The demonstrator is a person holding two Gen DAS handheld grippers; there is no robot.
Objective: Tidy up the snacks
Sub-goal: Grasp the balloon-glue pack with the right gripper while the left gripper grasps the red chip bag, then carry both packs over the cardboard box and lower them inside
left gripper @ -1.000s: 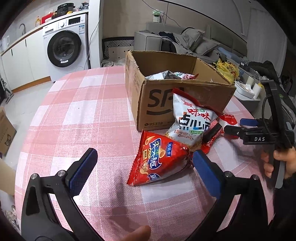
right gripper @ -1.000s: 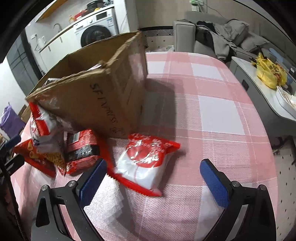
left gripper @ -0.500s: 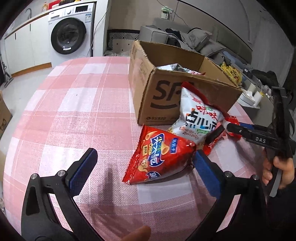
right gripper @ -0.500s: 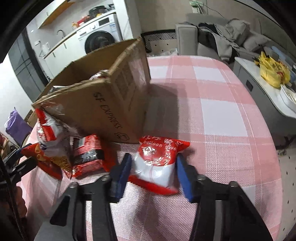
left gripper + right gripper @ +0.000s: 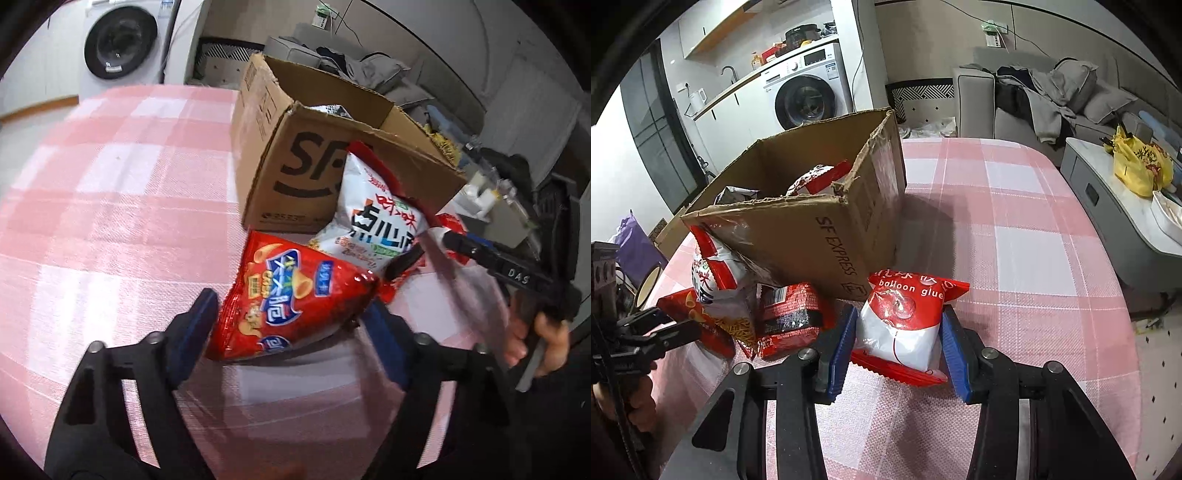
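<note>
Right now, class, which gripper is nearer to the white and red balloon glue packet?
Right. The right gripper has its fingers closed on both sides of the balloon glue packet; the left gripper is across the pile, around the red chip bag.

The cardboard box [image 5: 827, 225] is matt brown, its rim torn and rough. The red crisp bag [image 5: 291, 299] and the red-and-white packet [image 5: 905, 325] are glossy plastic film. The pink checked tablecloth [image 5: 1015, 258] looks woven, finely textured.
</note>
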